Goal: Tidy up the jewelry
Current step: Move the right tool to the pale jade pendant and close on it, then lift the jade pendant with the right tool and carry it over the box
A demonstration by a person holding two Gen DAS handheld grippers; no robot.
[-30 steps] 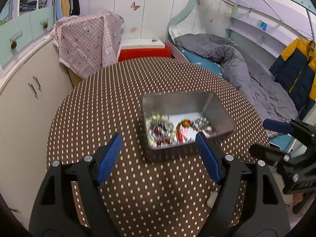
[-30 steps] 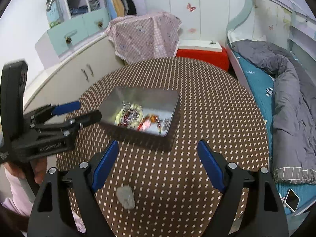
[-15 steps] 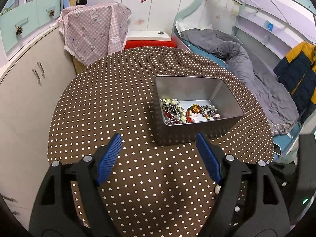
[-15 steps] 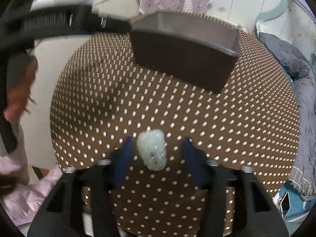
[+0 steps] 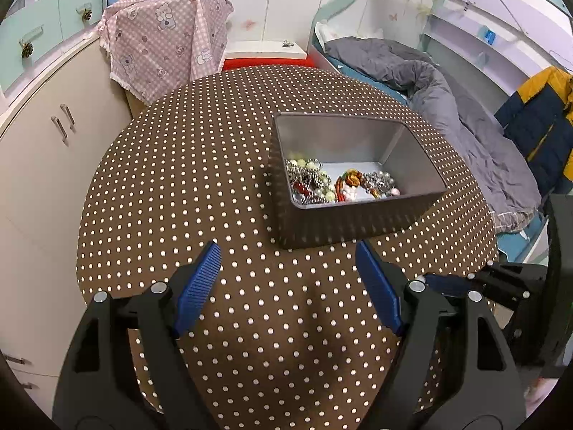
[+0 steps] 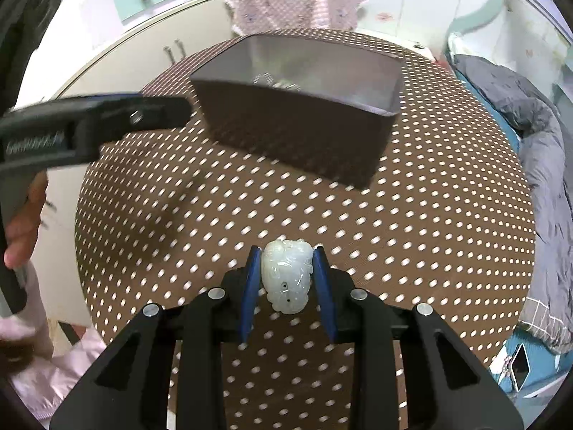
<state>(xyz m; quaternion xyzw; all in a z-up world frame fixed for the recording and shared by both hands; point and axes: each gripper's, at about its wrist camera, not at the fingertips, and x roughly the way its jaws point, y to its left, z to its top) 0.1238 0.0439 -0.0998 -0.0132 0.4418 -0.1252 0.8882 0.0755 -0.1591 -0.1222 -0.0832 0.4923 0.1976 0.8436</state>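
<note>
Polka-dot tablecloth (image 6: 412, 251), lower centre: right gripper (image 6: 286, 268) has just been closing, pinching carved jade pendant (image 6: 286, 274) by its flanks. Looks hard, slick, chippable. Left gripper (image 5: 286, 286) spread, empty.

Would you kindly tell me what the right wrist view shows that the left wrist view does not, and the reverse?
Only the right wrist view shows the pale carved pendant, with the right gripper just closed onto it, pads touching its sides. Only the left wrist view shows the beaded jewelry on the tin's floor and the open left gripper with nothing between its pads. Both show the metal tin on the dotted brown tablecloth.
</note>
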